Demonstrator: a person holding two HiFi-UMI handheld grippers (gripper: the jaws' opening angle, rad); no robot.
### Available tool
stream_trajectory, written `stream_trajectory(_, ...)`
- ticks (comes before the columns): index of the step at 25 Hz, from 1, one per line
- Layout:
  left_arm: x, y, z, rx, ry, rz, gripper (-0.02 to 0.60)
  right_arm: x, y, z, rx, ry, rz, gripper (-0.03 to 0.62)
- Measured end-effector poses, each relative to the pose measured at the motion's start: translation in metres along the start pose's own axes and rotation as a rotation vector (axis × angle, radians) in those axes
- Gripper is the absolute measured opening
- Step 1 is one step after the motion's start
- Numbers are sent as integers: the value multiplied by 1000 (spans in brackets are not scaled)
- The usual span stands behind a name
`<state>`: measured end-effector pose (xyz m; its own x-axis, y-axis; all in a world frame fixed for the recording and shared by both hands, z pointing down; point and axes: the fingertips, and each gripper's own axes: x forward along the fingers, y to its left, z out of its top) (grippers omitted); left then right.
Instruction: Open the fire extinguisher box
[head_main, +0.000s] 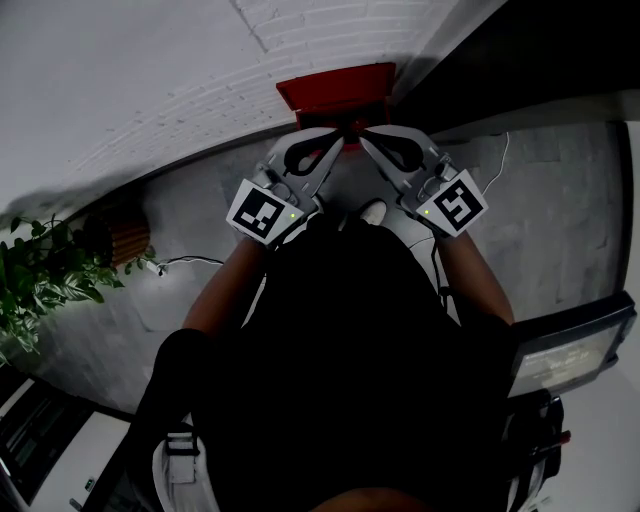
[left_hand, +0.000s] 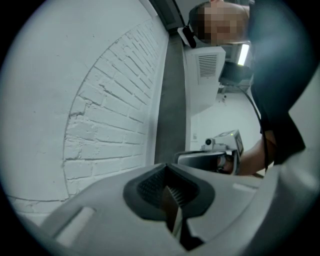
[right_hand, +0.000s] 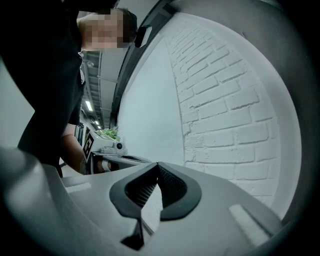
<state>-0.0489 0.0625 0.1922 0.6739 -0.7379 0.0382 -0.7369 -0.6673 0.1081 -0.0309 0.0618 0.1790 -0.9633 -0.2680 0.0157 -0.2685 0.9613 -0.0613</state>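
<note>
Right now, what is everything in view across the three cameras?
fire extinguisher box: one, red, against the wall, top centre
brick wall: one, white, behind the box
floor: one, grey, below the wall
plant: one, green, far left
cable: one, pale, on the floor at left
dark unit: one, lower right, unclear what it is
left gripper: one, grey, jaws shut, tip by the box
right gripper: one, grey, jaws shut, tip by the box
</note>
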Motion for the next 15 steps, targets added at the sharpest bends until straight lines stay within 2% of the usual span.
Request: stream_trajectory(15, -1, -4, -5, -4, 12, -3, 2, -2, -4, -6, 21, 1, -16, 9)
